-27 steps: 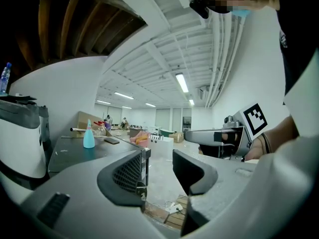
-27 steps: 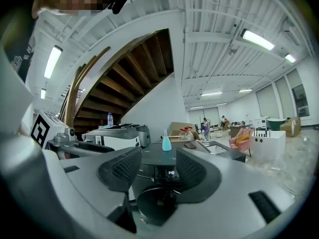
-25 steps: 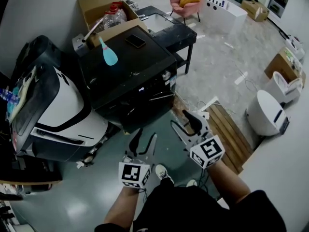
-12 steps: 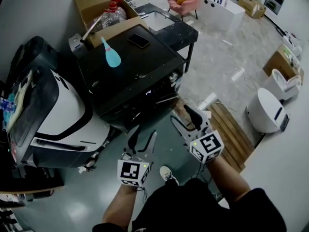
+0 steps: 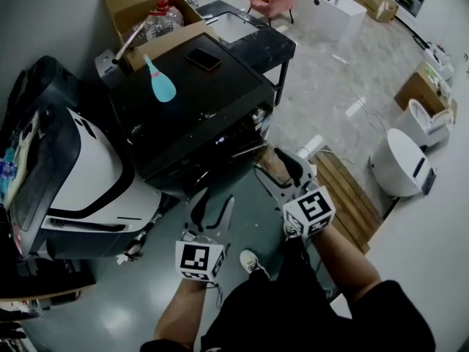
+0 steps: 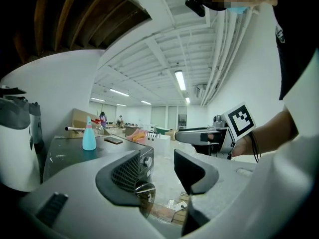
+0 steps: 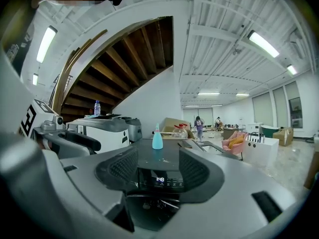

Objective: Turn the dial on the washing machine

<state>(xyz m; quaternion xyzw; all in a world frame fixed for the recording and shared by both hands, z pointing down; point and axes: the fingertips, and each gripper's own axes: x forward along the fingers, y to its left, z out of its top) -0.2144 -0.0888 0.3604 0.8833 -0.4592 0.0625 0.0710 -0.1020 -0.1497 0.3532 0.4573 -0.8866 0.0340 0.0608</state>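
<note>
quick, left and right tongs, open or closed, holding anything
left tongs: open, have just been opening, nothing between them
right tongs: open, have just been opening, nothing between them

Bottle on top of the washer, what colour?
Light turquoise bottle, clearest in the head view.

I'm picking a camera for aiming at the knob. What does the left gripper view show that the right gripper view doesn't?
Left only: the dial on the washing machine, at its front corner. Right only: the lit display on its front, seen head-on. Both: the teal bottle upright on the machine's dark top, and the wooden stair underside overhead.
</note>
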